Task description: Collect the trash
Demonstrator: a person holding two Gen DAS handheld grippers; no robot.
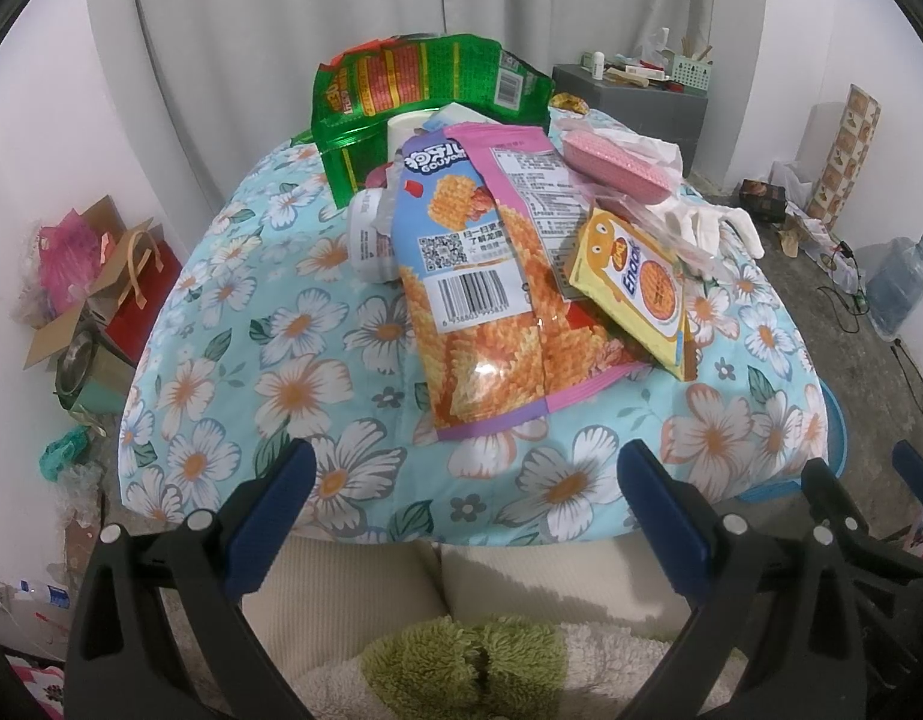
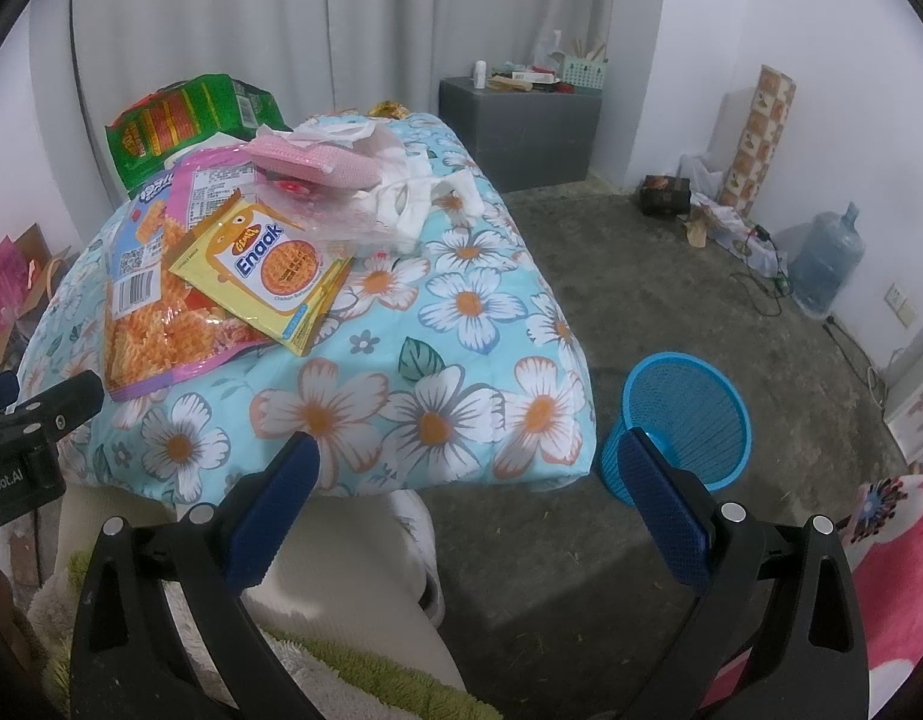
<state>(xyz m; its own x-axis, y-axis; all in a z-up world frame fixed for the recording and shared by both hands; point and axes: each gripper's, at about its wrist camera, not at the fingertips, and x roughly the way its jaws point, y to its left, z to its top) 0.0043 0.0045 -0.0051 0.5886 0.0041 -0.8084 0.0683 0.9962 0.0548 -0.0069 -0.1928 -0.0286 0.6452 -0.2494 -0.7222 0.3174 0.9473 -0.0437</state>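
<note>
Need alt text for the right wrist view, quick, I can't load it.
The open right hand-held gripper is empty, above a floral cloth piled with snack wrappers, a yellow Enaak packet on top. A blue mesh bin stands on the floor, right.

surface: floral quilt [image 1: 317,372] | on it: snack wrappers [image 1: 491,312], white glove [image 1: 710,222]

Left gripper [image 1: 464,468] is hovering with its jaws spread wide, gripping nothing. Right gripper [image 2: 467,462] is likewise hanging wide apart and unloaded, positioned just beside the left. Both are pointing forward, blue pads [image 2: 671,516] facing inward.
</note>
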